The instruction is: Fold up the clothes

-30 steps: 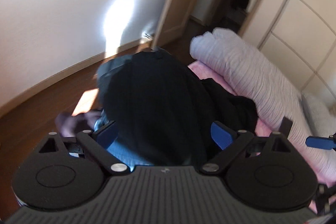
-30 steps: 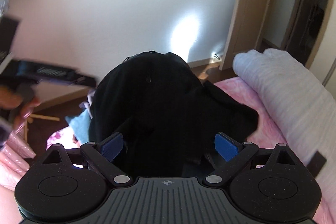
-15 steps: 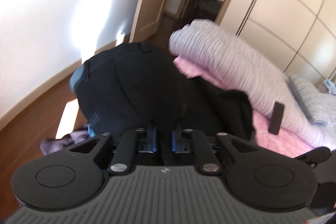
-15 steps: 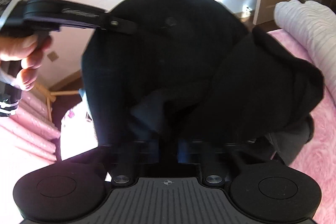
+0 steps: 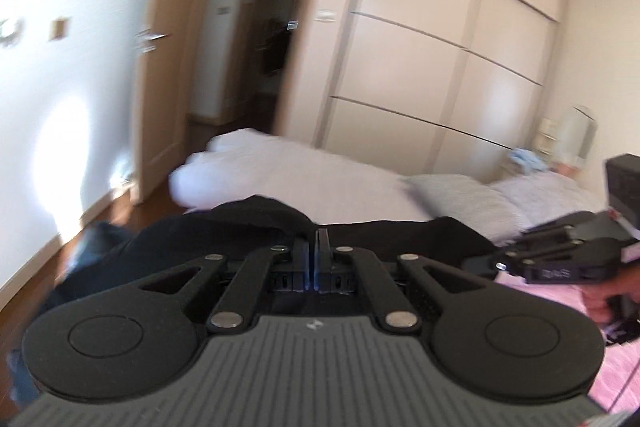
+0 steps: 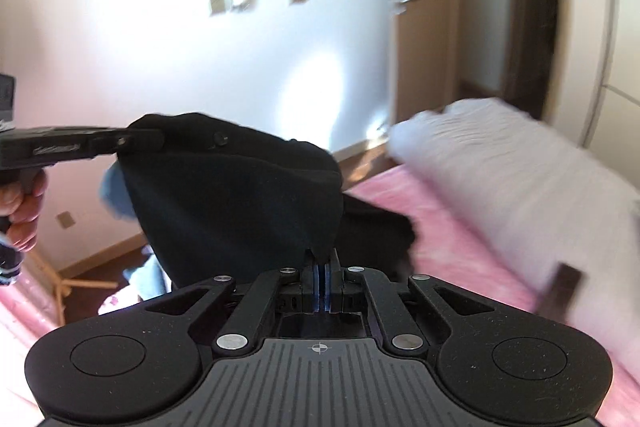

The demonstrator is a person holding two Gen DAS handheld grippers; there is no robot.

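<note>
A black garment (image 6: pixel 232 195) hangs in the air between my two grippers, above a pink bed (image 6: pixel 460 239). My right gripper (image 6: pixel 322 261) is shut on one edge of the cloth, which rises from its fingertips. My left gripper (image 5: pixel 314 245) is shut on another edge; the black garment (image 5: pixel 248 223) stretches sideways just beyond its fingers. In the right wrist view the left gripper (image 6: pixel 132 139) pinches the garment's far upper corner, with a hand (image 6: pixel 20 203) on its grip. In the left wrist view the right gripper (image 5: pixel 480 261) holds the cloth at the right.
A rolled white duvet (image 5: pixel 288 171) and grey pillows (image 5: pixel 460 195) lie along the bed's far side. A wardrobe (image 5: pixel 440 67) and an open door (image 5: pixel 160 67) stand behind. Blue clothing (image 6: pixel 148 275) lies lower left, near a wooden floor (image 5: pixel 24 267).
Both grippers went from open to shut on the black garment. They then lifted and drew apart, so the cloth now hangs spread between them instead of lying heaped.
</note>
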